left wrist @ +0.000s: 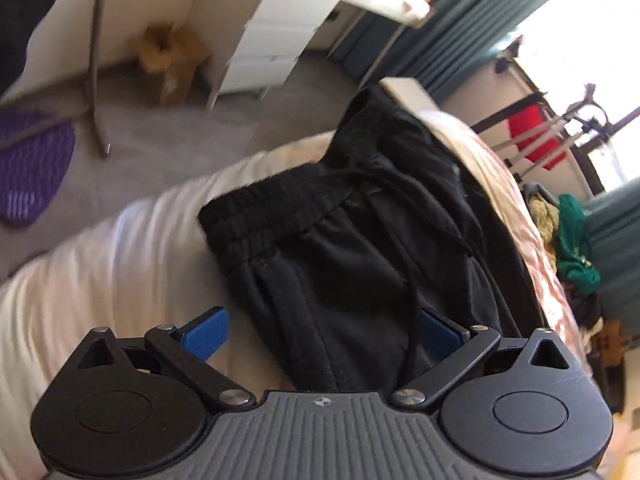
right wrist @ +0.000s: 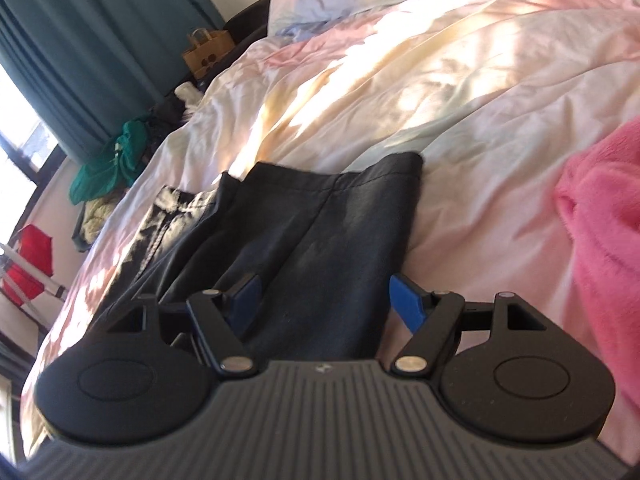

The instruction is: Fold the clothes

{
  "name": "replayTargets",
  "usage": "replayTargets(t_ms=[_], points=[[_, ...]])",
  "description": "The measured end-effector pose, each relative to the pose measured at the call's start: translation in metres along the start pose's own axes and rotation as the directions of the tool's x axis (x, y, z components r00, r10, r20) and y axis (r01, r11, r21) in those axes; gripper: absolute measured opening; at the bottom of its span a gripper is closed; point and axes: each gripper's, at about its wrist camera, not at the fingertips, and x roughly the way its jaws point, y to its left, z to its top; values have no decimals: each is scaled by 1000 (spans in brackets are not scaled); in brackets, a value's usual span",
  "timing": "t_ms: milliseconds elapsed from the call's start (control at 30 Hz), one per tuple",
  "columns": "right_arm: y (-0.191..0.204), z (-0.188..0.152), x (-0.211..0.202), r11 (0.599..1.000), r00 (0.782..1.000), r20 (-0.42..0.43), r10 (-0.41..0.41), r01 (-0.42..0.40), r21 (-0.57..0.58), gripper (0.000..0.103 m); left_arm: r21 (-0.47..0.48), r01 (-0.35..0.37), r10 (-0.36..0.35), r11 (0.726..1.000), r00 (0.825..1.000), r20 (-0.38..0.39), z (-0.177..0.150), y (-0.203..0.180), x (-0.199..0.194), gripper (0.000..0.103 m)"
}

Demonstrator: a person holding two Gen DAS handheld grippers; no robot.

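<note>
1. A bedroom is shown; a bed (right wrist: 460, 92) covered in a pale pastel duvet fills most of both views, with grey carpet (left wrist: 168, 136) seen at the upper left of the left wrist view.
2. Black shorts (left wrist: 340, 248) are laid on the bed at the centre of the left wrist view, elastic waistband (left wrist: 272, 216) toward the left centre, drawstring (left wrist: 416, 280) trailing down toward the lower centre.
3. The left gripper (left wrist: 322, 334) is seen at the lower centre of its frame, jaws spread wide, with the shorts fabric lying between the blue pads (left wrist: 206, 334); nothing is clamped.
4. In the right wrist view the shorts (right wrist: 320, 248) are seen at centre, hem end toward the upper centre.
5. The right gripper (right wrist: 326, 302) is at the lower centre, jaws apart, over the fabric; contact cannot be told.
6. A pink fleece item (right wrist: 604, 232) is seen at the right edge of the right wrist view, on the bed, near the shorts but apart.
7. Teal curtains (right wrist: 80, 48) are at the upper left; a green garment (right wrist: 116, 160) is heaped beside the bed at left centre.
8. White drawers (left wrist: 276, 36) and a cardboard box (left wrist: 172, 60) are seen at the top of the left wrist view.
</note>
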Motion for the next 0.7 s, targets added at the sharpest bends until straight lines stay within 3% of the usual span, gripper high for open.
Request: replayTargets(t_ms=[67, 200, 300, 500, 600, 700], points=[[-12, 6, -4, 998, 999, 34, -36, 35, 52, 74, -90, -18, 14, 996, 999, -52, 9, 18, 6, 95], [-30, 15, -6, 991, 994, 45, -100, 95, 97, 75, -212, 31, -61, 977, 989, -135, 20, 39, 22, 93], [-36, 19, -5, 993, 995, 49, -82, 78, 91, 74, -211, 33, -71, 977, 982, -172, 28, 35, 31, 88], [-53, 19, 8, 979, 1000, 6, 8, -9, 204, 75, -161, 74, -99, 984, 984, -150, 28, 16, 51, 88], [-57, 17, 18, 970, 998, -20, 53, -47, 241, 74, -216, 161, -186, 963, 977, -103, 24, 23, 46, 88], [-56, 15, 34, 964, 994, -43, 101, -87, 252, 73, -287, 314, -344, 905, 937, -61, 23, 38, 40, 88]])
